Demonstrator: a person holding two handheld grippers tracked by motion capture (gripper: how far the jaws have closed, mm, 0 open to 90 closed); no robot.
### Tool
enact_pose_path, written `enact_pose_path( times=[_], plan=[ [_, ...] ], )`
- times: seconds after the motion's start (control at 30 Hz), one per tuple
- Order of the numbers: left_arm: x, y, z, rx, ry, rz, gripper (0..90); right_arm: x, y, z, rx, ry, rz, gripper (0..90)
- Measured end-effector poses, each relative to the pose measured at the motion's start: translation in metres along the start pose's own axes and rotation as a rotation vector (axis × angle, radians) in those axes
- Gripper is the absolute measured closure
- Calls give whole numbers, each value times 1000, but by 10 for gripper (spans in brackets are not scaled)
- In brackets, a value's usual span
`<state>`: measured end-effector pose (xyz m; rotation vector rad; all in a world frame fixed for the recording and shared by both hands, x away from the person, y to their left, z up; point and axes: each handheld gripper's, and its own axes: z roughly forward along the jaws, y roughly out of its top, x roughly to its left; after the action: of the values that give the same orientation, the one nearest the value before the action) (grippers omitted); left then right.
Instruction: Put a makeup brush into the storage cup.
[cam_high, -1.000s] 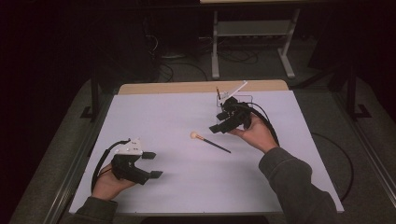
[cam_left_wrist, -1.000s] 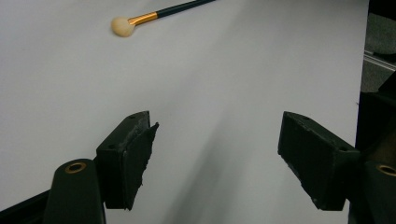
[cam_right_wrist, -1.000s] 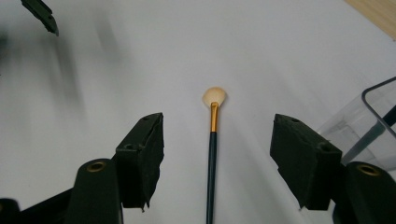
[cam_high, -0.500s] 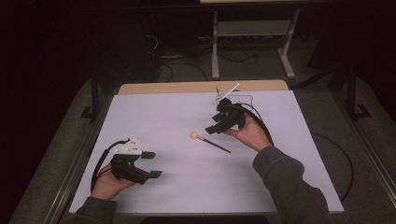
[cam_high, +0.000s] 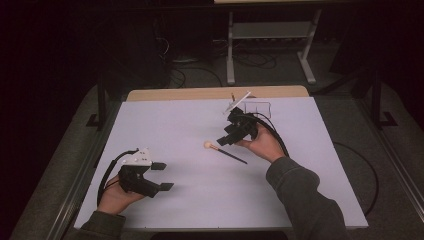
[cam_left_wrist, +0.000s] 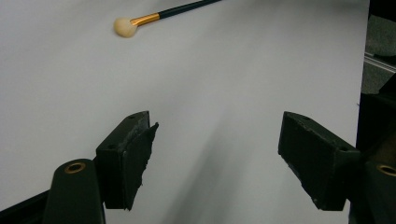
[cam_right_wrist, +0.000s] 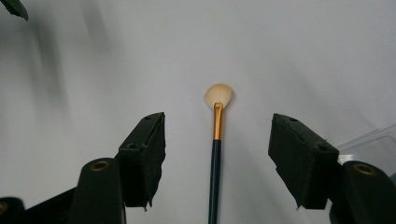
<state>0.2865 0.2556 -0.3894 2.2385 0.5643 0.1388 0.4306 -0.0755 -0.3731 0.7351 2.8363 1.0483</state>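
The left gripper (cam_high: 161, 176) rests at the near left of the white table (cam_high: 165, 125), in the same place as one second ago. Its jaws stand wide apart, with only bare matte table surface between the flat black pads (cam_left_wrist: 135, 158). The makeup brush (cam_left_wrist: 161, 14) lies well ahead of these jaws, up and to the left in the left gripper view.

Farther on, the right gripper (cam_high: 225, 139) has come lower and nearer to the brush than in the earlier frames. Its jaws are also apart and nothing presses on them. In the right gripper view the brush (cam_right_wrist: 215, 140) lies straight between the two jaws, touching neither one. It has a slim dark handle, a shiny gold metal collar and a soft, pale, fan-shaped tuft that points away from the jaws.

Behind the right gripper, a clear plastic box (cam_high: 257, 107) stands at the far edge of the table.
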Motion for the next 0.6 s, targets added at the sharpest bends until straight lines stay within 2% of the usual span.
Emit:
enact_pose_path(
  times=[0.47,0.5,0.6],
  plan=[
    [1,0,-1,8,4,4,252,0,0,10,17,11,16,365],
    [1,0,-1,8,5,5,252,-1,0,12,10,6,0,366],
    [1,-1,-1,3,4,1,252,0,0,14,20,18,13,368]
  ],
)
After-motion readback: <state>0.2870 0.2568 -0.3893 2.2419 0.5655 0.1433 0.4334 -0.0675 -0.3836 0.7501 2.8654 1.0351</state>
